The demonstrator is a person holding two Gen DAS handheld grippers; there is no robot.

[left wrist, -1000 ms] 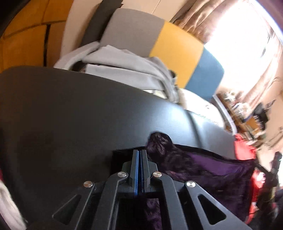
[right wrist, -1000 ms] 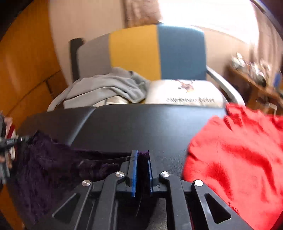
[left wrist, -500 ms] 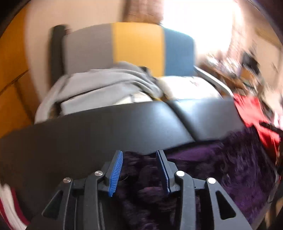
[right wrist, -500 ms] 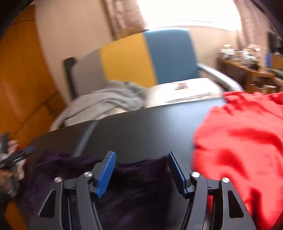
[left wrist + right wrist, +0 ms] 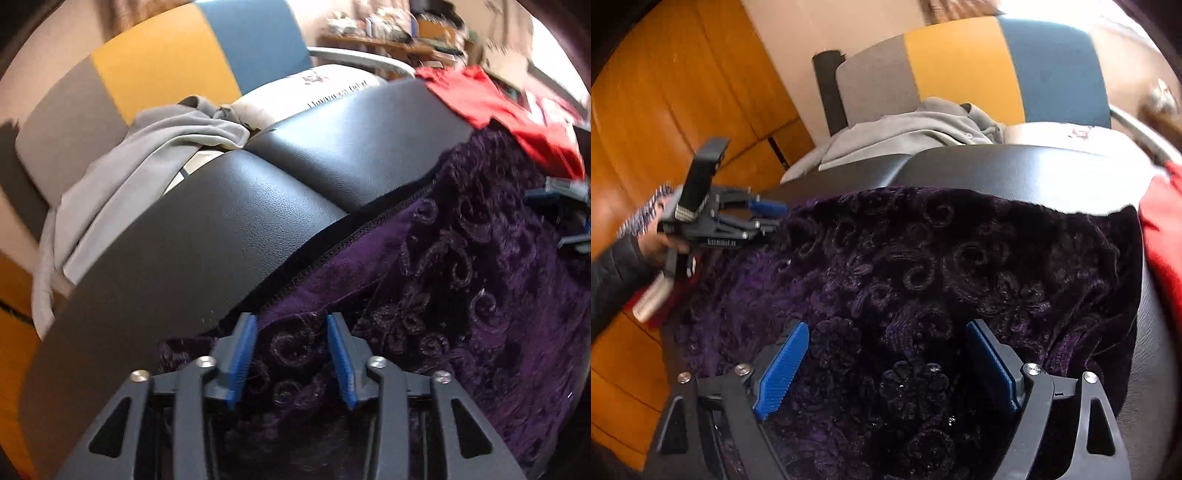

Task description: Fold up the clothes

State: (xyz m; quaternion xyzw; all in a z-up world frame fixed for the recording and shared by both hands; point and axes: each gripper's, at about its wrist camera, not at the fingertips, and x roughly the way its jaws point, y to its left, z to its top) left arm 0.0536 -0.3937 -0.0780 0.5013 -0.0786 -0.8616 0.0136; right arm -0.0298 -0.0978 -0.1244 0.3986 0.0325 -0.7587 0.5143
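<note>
Purple garment [image 5: 923,266] lies spread over my black desk [image 5: 229,221]; left claw [image 5: 291,354] just narrowed, right claw [image 5: 886,365] just widened, both unclamped above it.

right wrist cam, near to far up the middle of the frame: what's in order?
right gripper, jaws open → purple garment → black padded surface → grey garment → chair back with grey, yellow and blue panels

Left tool [image 5: 291,354] jaws just narrowing, apart, right tool [image 5: 886,365] jaws just widening, spread wide
</note>
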